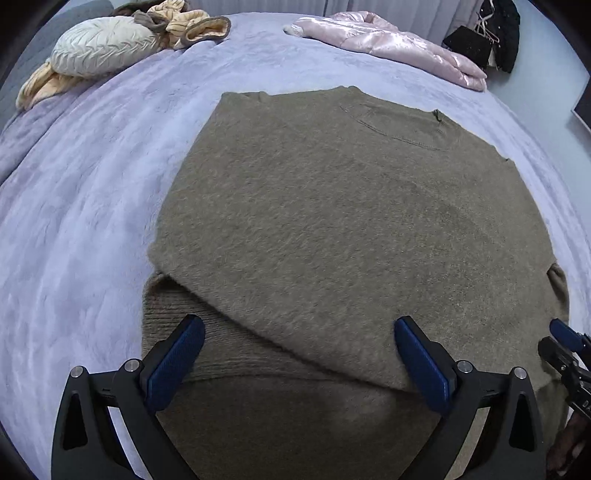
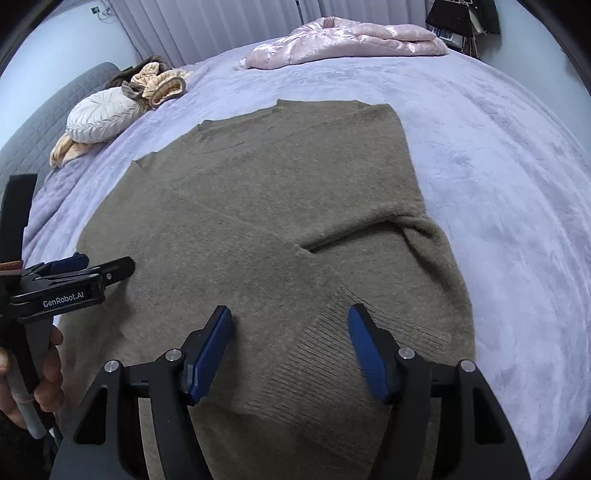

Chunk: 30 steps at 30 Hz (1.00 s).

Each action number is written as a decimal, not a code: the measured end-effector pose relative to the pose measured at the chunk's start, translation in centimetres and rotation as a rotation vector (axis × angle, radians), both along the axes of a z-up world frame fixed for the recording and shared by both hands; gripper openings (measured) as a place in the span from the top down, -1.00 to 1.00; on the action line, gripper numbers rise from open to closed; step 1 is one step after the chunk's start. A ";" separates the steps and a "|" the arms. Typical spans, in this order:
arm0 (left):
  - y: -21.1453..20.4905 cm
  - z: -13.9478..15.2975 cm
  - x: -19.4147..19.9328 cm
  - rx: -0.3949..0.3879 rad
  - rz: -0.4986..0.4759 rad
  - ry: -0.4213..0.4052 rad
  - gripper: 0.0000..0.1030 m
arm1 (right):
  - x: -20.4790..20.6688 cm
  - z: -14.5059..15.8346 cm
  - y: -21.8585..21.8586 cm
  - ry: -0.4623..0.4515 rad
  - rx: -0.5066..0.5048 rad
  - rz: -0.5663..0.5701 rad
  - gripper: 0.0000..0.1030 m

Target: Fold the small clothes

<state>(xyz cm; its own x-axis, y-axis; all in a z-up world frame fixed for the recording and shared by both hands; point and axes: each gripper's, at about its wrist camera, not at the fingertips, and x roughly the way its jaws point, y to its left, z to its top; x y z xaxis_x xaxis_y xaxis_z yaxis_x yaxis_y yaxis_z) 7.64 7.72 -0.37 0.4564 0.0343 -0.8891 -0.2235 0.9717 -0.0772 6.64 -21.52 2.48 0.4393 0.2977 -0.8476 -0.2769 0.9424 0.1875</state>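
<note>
An olive-brown knit sweater [image 1: 332, 221] lies flat on the lavender bed cover [image 1: 92, 184], sleeves folded in across the body, neck at the far end. It also shows in the right wrist view [image 2: 277, 221]. My left gripper [image 1: 299, 326] is open and empty, hovering over the ribbed hem at the sweater's near left. My right gripper [image 2: 290, 314] is open and empty over the ribbed cuff and hem at the near right. The left gripper also shows from the side in the right wrist view [image 2: 103, 267].
A pink satin jacket [image 1: 391, 44] lies at the far right of the bed. A cream round cushion [image 1: 99, 48] and tan striped clothes [image 1: 184, 22] lie at the far left. Dark clothes [image 1: 498, 33] hang at the far right wall.
</note>
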 end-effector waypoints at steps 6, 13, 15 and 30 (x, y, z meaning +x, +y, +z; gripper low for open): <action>-0.7 3.0 -2.8 0.052 -0.004 -0.055 -0.99 | -1.6 1.7 -3.8 -0.029 0.009 -0.009 -0.30; -3.5 2.2 -1.1 0.050 -0.029 -0.025 -0.99 | 1.9 2.3 -4.3 -0.104 -0.201 -0.088 -0.31; -3.8 1.4 -0.5 0.064 -0.020 -0.002 -0.99 | 3.5 1.8 -2.9 -0.119 -0.268 -0.064 -0.31; -4.2 2.0 -1.3 0.076 -0.021 -0.019 -0.99 | 5.2 4.0 -6.9 -0.090 -0.017 -0.211 -0.50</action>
<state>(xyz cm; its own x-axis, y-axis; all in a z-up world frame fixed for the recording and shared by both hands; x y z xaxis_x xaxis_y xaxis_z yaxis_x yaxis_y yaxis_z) 6.32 3.53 1.60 0.4742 0.0919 -0.8756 -0.2022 0.9793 -0.0067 11.83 -28.37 6.53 0.5643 0.1774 -0.8063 -0.0877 0.9840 0.1551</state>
